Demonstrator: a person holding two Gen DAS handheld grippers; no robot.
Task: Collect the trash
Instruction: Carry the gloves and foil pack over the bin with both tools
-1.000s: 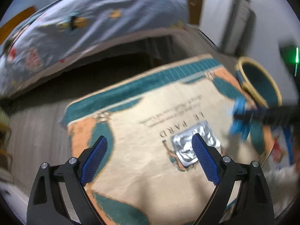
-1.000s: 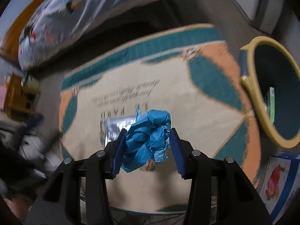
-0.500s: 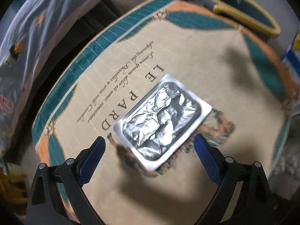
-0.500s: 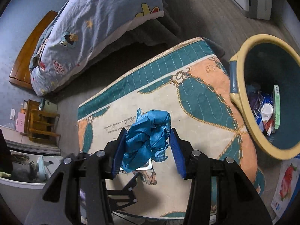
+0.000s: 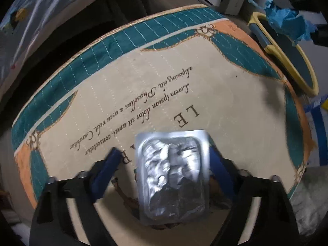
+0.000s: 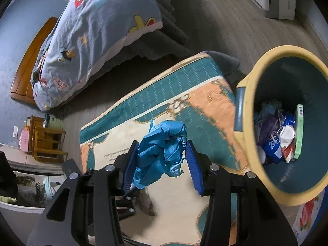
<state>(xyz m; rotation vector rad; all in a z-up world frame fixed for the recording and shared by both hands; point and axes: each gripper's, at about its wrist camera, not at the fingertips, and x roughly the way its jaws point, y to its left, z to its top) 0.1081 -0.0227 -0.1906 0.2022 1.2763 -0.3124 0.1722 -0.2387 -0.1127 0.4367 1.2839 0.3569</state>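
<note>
Both grippers are busy at once. Beneath them lies a large quilted cushion in teal, peach and cream. Ahead and to the right of the right gripper stands a yellow-rimmed bin, already holding wrappers and packets. That gripper is clamped on a crumpled blue glove, which bulges up between its blue pads and hangs in the air short of the bin's rim.

Smaller still is the foil tray, lying flat on the cushion directly between the fingers of the left gripper. Its jaws have just been closing around the tray; the right pad sits at the tray's edge, hidden partly by the rim, while the left pad stands clear of it, so no squeeze is on yet.

The tray looks light, thin and easily crushed, with a crinkled middle and a flat, stiffer rim. Pinching across its short sides at the rim seems best; a gentle grip should do, since smooth foil may slip or buckle. The glove is soft and limp.
</note>
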